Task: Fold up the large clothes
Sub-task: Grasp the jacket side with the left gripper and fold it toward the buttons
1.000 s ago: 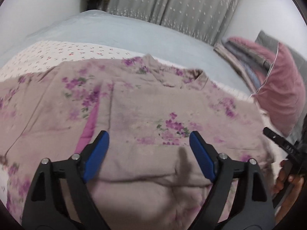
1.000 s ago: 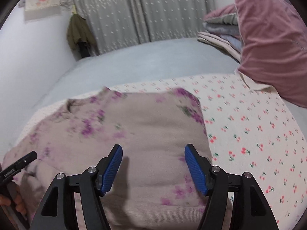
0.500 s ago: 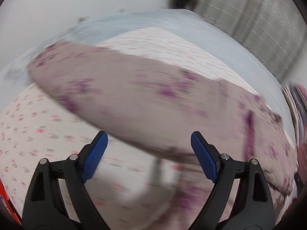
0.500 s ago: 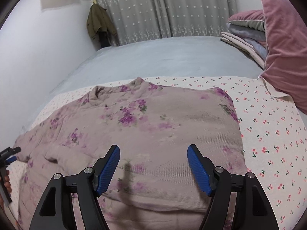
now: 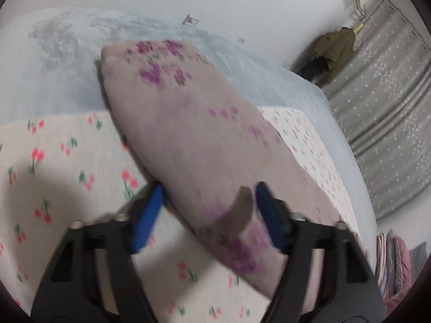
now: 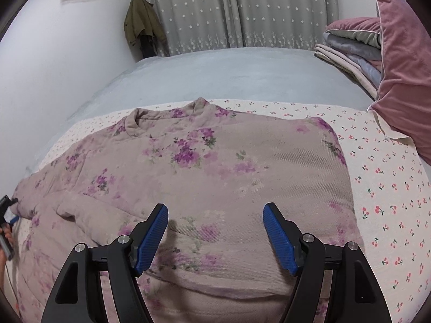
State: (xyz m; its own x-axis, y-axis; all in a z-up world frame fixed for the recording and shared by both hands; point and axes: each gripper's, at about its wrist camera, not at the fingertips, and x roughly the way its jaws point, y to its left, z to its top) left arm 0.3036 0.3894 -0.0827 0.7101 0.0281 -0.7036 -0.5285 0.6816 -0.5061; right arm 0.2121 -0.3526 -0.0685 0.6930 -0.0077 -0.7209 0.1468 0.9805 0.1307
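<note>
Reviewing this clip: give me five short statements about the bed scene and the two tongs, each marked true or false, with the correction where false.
1. The floral jacket lies on a cherry-print sheet. True.
2. The right tongs are clamped on the jacket's collar. False: they hover open above the lower body of the jacket, with the collar at its far end.
3. The jacket's sleeve runs between the blue pads of the left tongs. True; the jaws have just been closing.
4. A pink cushion stands at the right of the bed. True.
5. The curtain is plain red. False: it is grey with small white stars.
</note>
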